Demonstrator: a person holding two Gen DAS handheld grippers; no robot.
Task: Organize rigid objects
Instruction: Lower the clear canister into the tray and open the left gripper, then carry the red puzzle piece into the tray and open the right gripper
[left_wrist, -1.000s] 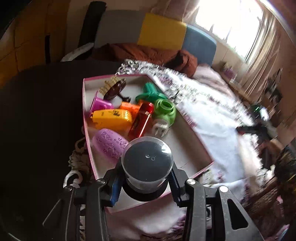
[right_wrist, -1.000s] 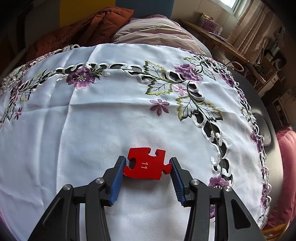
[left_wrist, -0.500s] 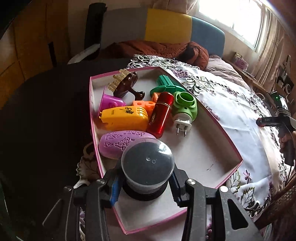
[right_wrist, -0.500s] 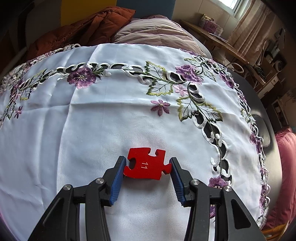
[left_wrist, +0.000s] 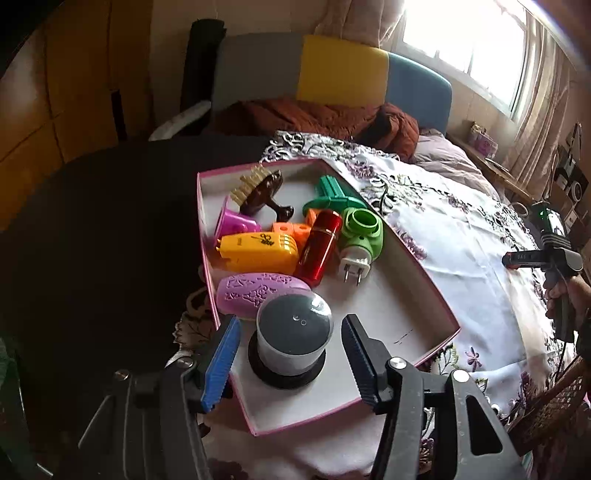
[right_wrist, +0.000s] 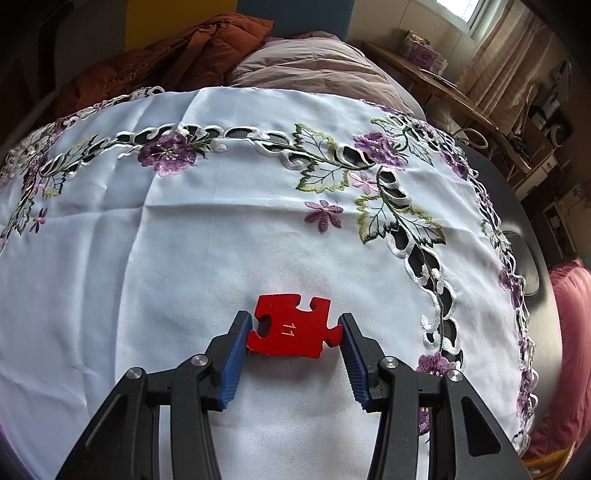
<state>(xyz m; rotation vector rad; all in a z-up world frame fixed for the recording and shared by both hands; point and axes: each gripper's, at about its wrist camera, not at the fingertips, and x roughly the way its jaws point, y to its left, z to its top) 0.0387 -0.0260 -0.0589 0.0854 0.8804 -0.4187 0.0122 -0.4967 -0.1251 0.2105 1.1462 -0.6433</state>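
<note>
In the left wrist view a pink-rimmed white box holds several rigid items: a yellow gadget, a red cylinder, a green plug-in device, a purple oval case, a brown brush. A clear-domed cup on a black base stands in the box's near end. My left gripper is open, its fingers apart on either side of the cup. In the right wrist view my right gripper is shut on a red puzzle piece marked 11, just above the white cloth.
The embroidered white tablecloth covers a dark round table. A bed with a brown blanket lies behind. The person's right hand and gripper body show at the right of the left wrist view.
My left gripper has opened and let go of the domed cup, which now stands in the box. The right gripper with the puzzle piece has not moved.
</note>
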